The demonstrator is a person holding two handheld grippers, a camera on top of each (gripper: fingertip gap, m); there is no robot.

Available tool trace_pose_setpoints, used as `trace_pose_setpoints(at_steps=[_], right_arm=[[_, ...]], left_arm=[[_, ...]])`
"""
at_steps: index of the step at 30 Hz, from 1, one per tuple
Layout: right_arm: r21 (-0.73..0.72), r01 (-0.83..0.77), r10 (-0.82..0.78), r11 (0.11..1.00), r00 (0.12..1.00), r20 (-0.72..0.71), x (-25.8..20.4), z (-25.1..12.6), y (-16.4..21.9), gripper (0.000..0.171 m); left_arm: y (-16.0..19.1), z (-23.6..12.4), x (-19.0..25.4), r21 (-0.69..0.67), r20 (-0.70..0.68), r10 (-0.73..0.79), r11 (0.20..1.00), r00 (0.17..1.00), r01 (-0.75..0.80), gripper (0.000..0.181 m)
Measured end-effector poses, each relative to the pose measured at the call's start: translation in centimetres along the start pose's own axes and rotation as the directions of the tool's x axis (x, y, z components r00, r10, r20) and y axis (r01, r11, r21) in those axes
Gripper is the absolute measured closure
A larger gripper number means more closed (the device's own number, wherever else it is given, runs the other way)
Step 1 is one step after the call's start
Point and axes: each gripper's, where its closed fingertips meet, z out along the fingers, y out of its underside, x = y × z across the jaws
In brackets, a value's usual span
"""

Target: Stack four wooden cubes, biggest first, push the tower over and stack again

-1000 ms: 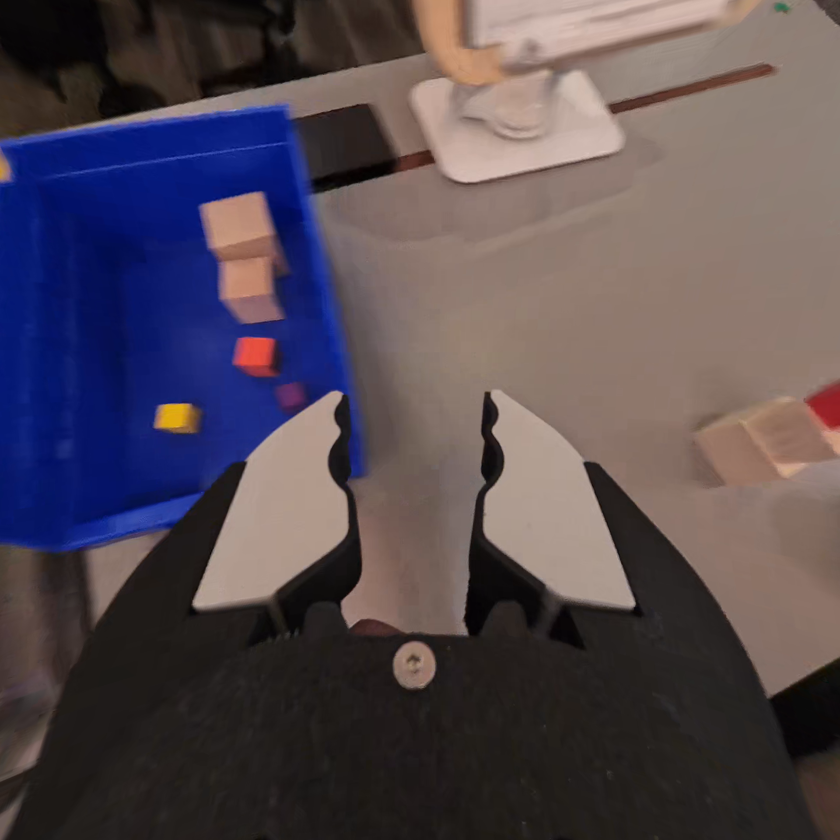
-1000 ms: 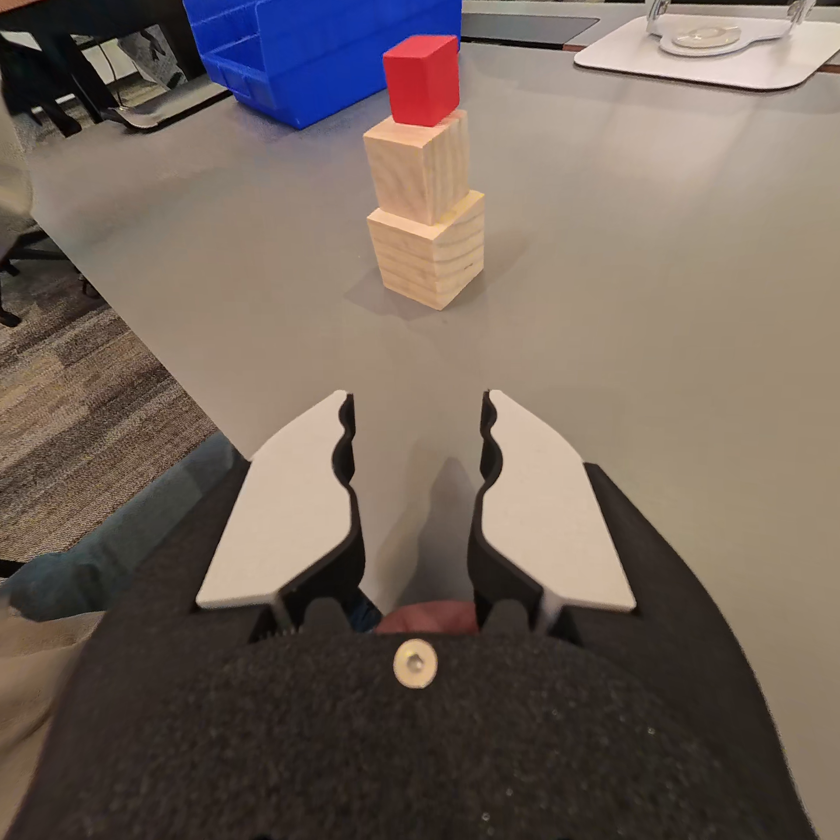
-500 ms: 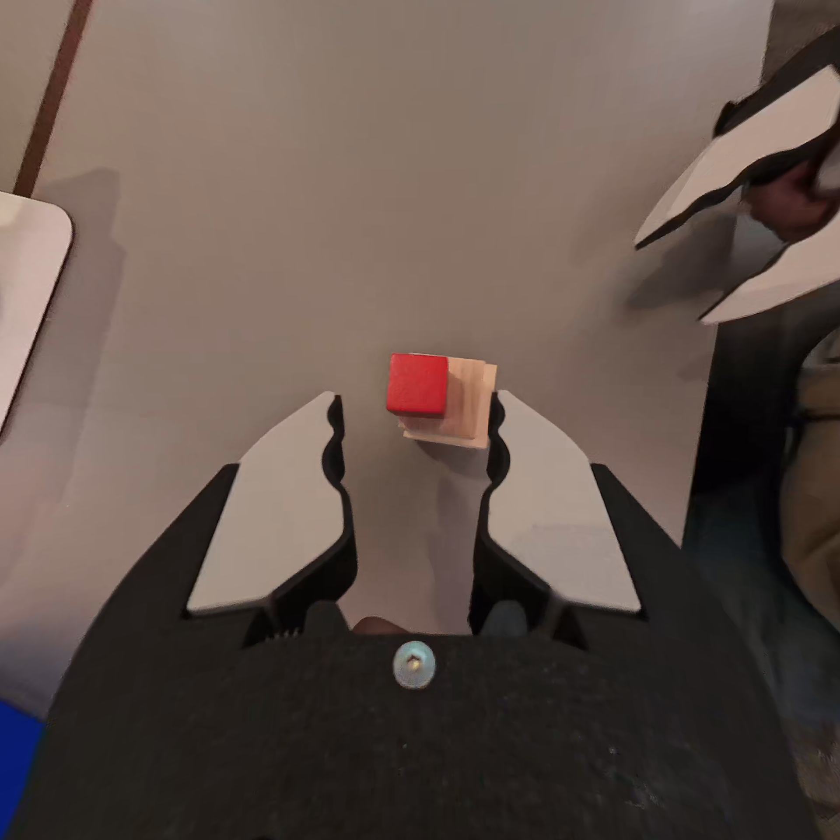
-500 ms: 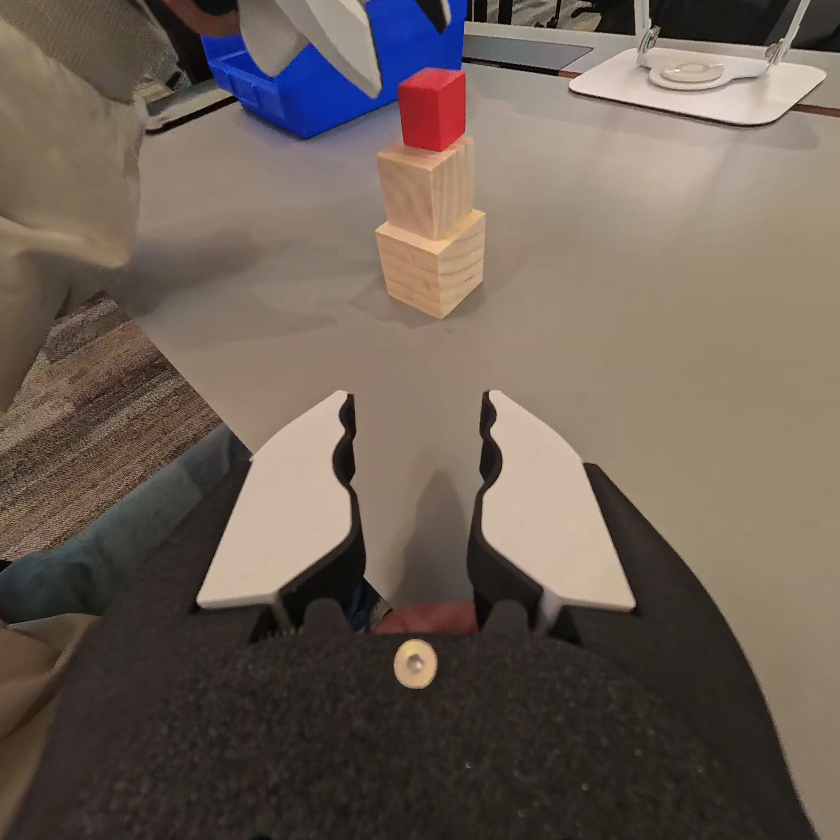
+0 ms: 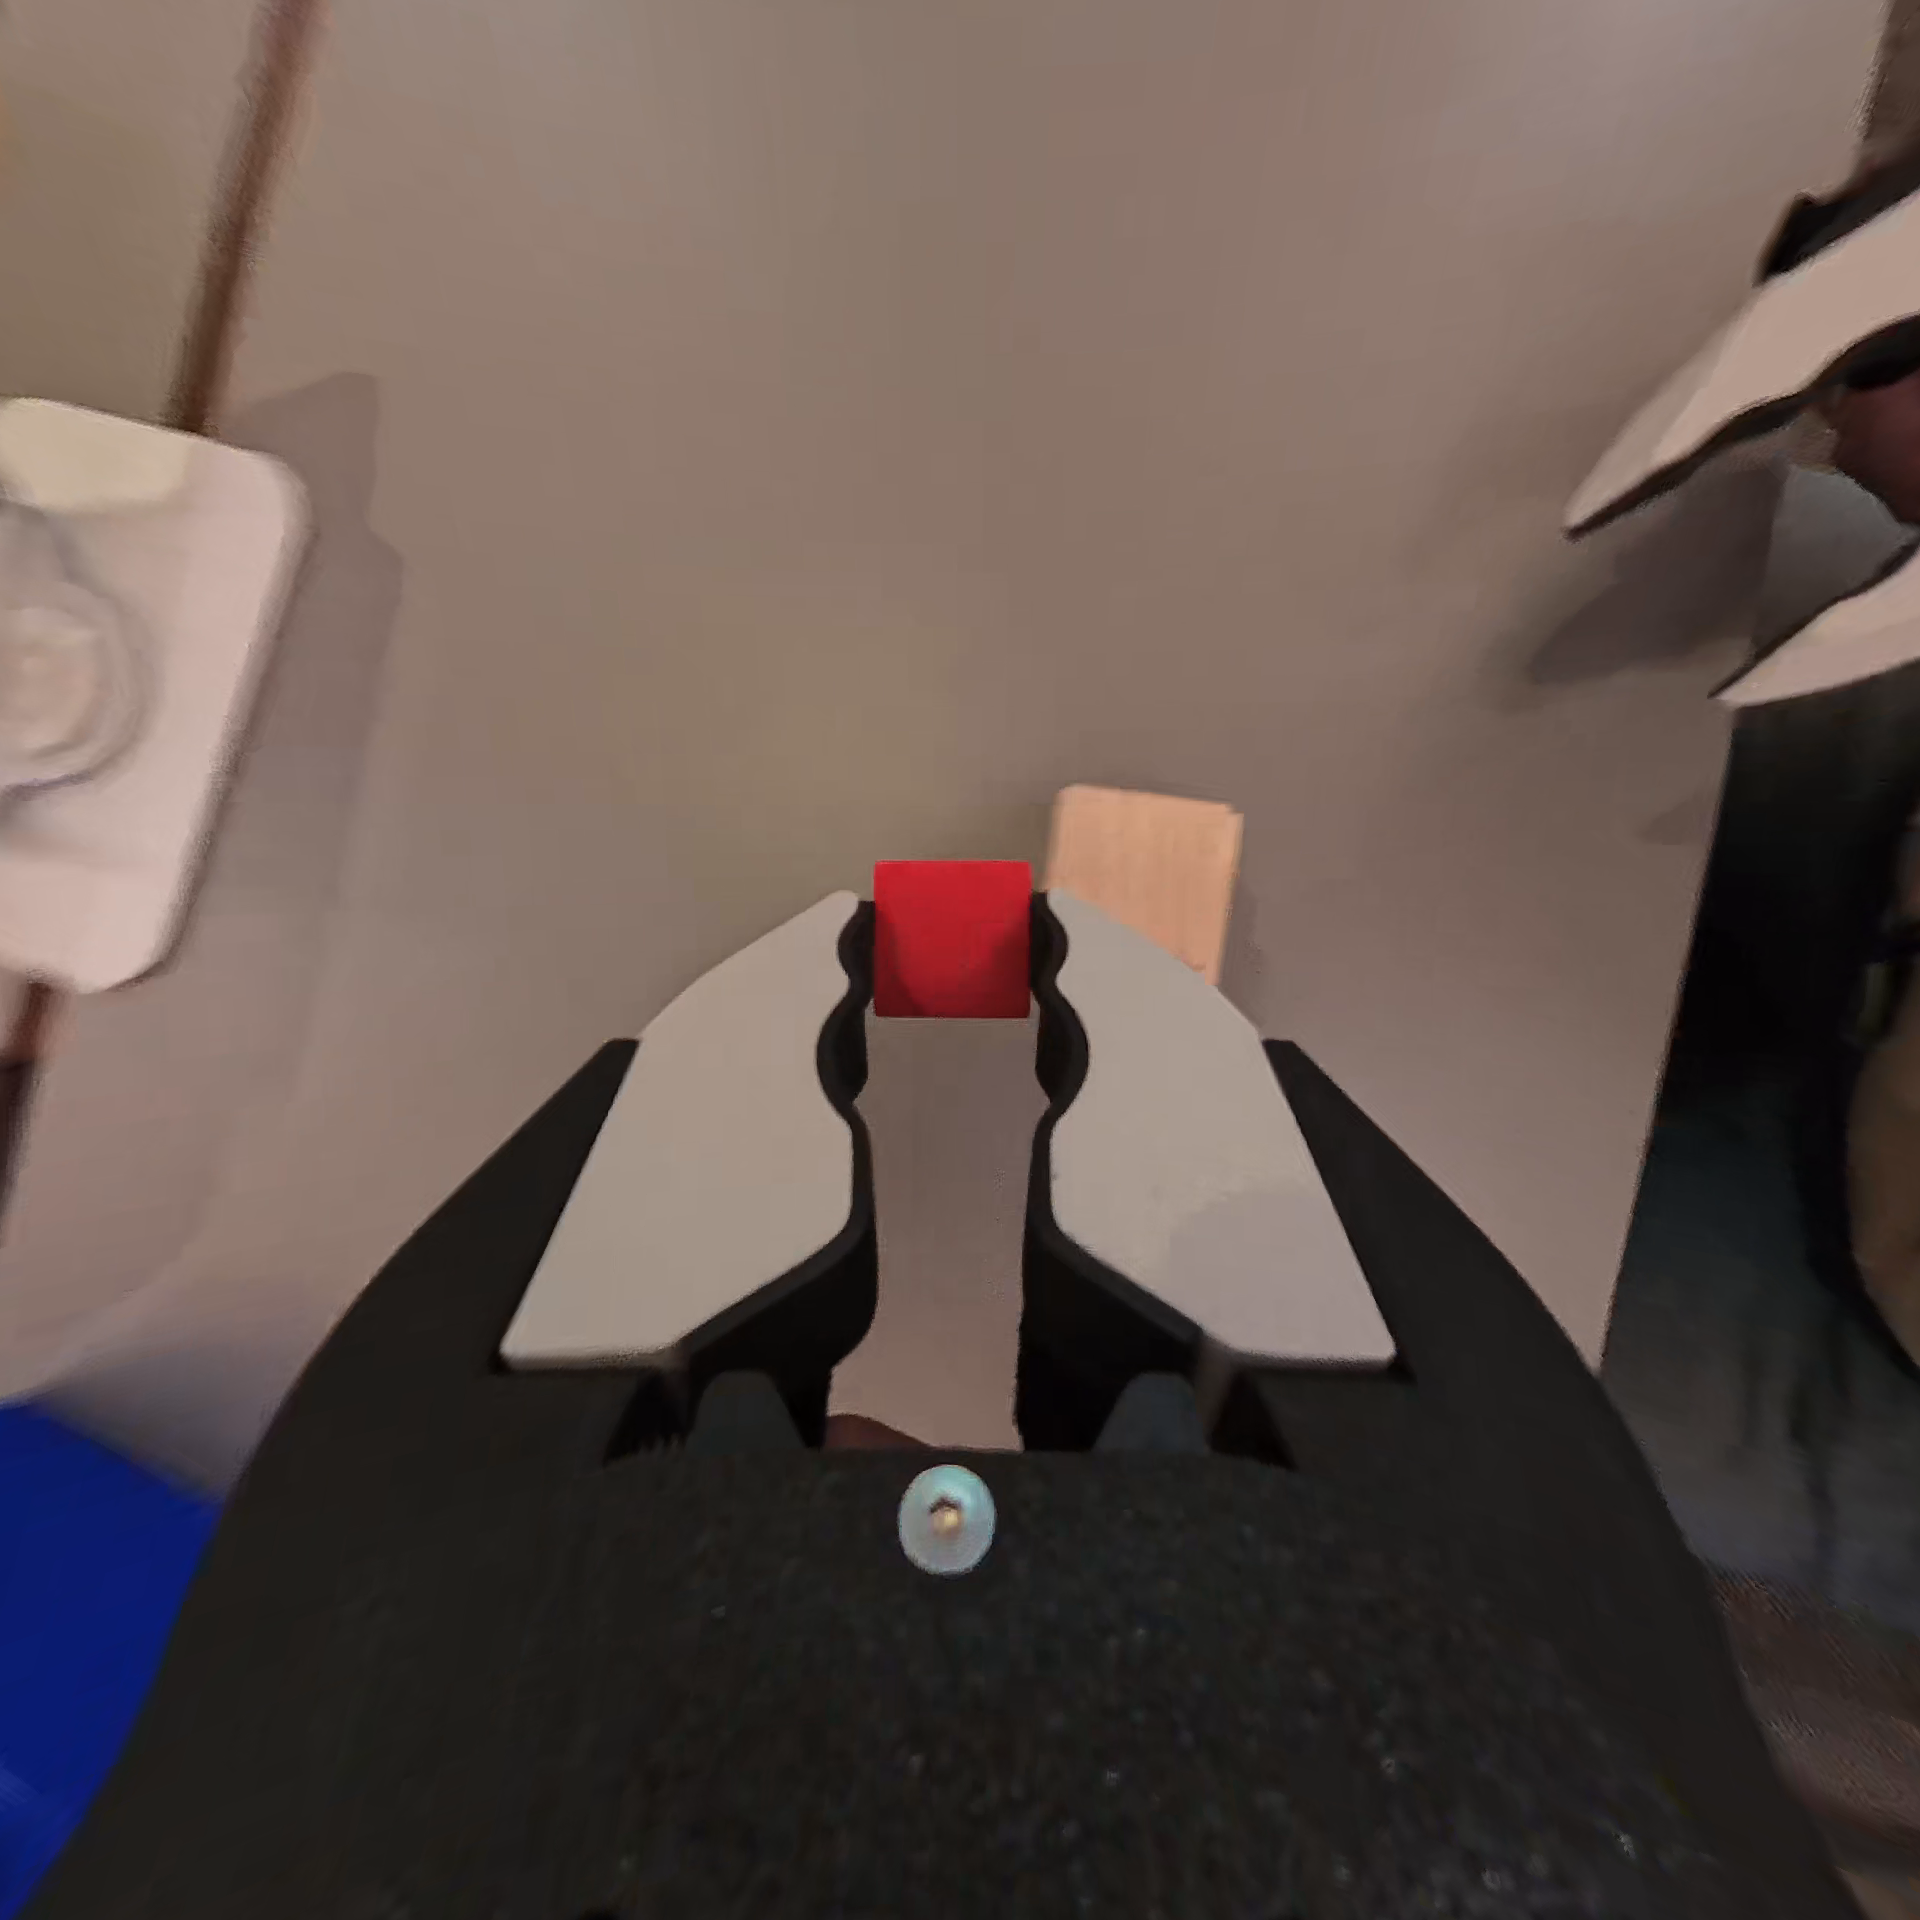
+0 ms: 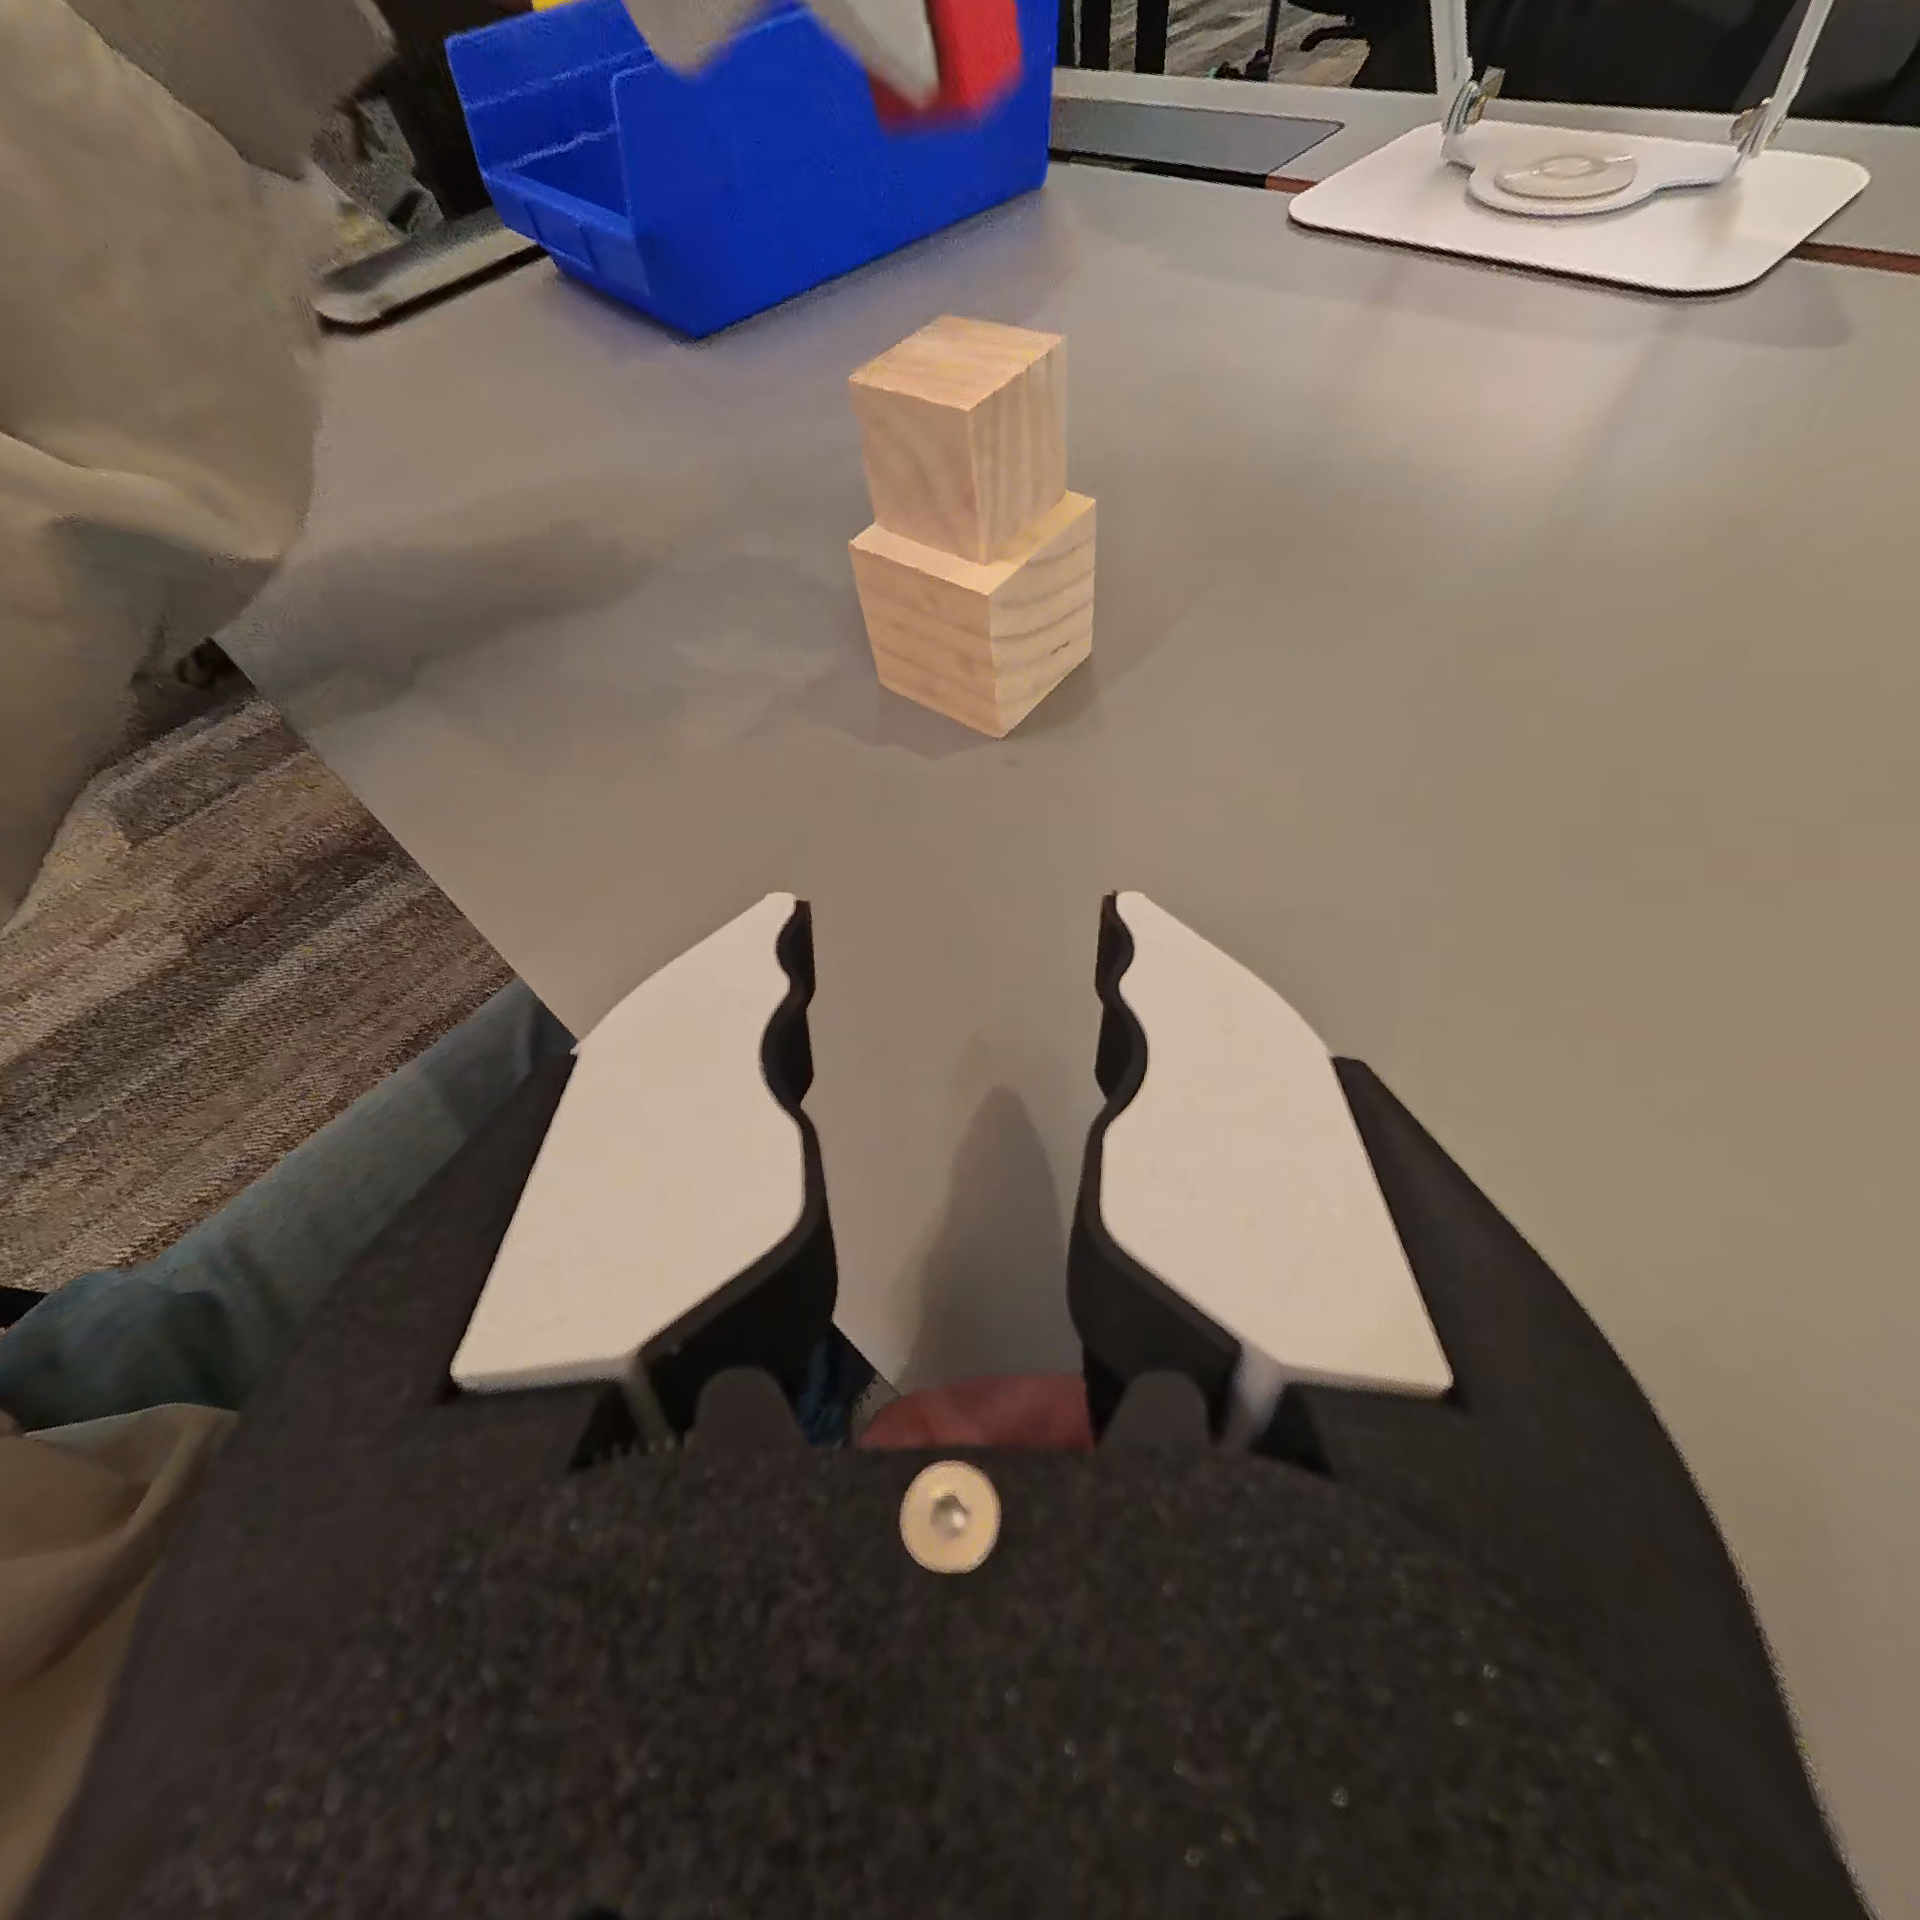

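Our left gripper [image 5: 952, 940] is clamped on the red cube [image 5: 952, 938], pinched between both fingertips and lifted clear above the grey table [image 5: 935, 416]. Just past its right fingertip we see part of the plain wooden stack below. From our right gripper [image 6: 954, 951], which hangs over the near table edge with its fingers spread and nothing between them, we look ahead to the larger wooden cube [image 6: 977, 634] sitting on the table with the smaller wooden cube [image 6: 961, 442] squarely on top, turned slightly. Farther back stand the blue bin [image 6: 748, 187] on the left and a white stand base [image 6: 1579, 208] on the right.
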Motion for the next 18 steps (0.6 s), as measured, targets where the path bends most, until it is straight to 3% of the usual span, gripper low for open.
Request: trace_pose_setpoints(at_steps=[4,6,8,11,14,18], right_arm=[[-0.004,-0.013,0.013,1.000,1.000,0.010,0.0,0.2,0.3,0.119],[-0.010,-0.014,0.014,1.000,1.000,0.016,-0.1,0.3,0.5,0.119],[-0.011,-0.012,0.013,1.000,1.000,0.019,-0.1,0.4,0.5,0.119],[-0.019,-0.010,0.010,1.000,1.000,0.023,-0.2,0.7,0.6,0.119],[-0.030,-0.005,0.006,1.000,1.000,0.019,-0.2,1.1,0.7,0.119],[-0.042,0.005,-0.004,0.999,1.000,0.013,-0.1,1.4,0.8,0.119]], left_arm=[[3.4,-10.7,-8.9,0.087,0.345,-0.150,0.988,0.927,0.128,0.153],[8.0,-15.7,-13.7,0.089,0.479,-0.258,0.965,0.839,0.246,0.153],[13.7,-18.5,-18.0,0.082,0.559,-0.374,0.913,0.740,0.399,0.154],[22.2,-18.6,-23.3,0.073,0.612,-0.528,0.779,0.589,0.622,0.153],[27.9,-15.6,-26.6,0.009,0.615,-0.580,0.683,0.534,0.731,0.153],[33.0,-12.2,-29.7,-0.090,0.651,-0.577,0.586,0.493,0.805,0.153]])
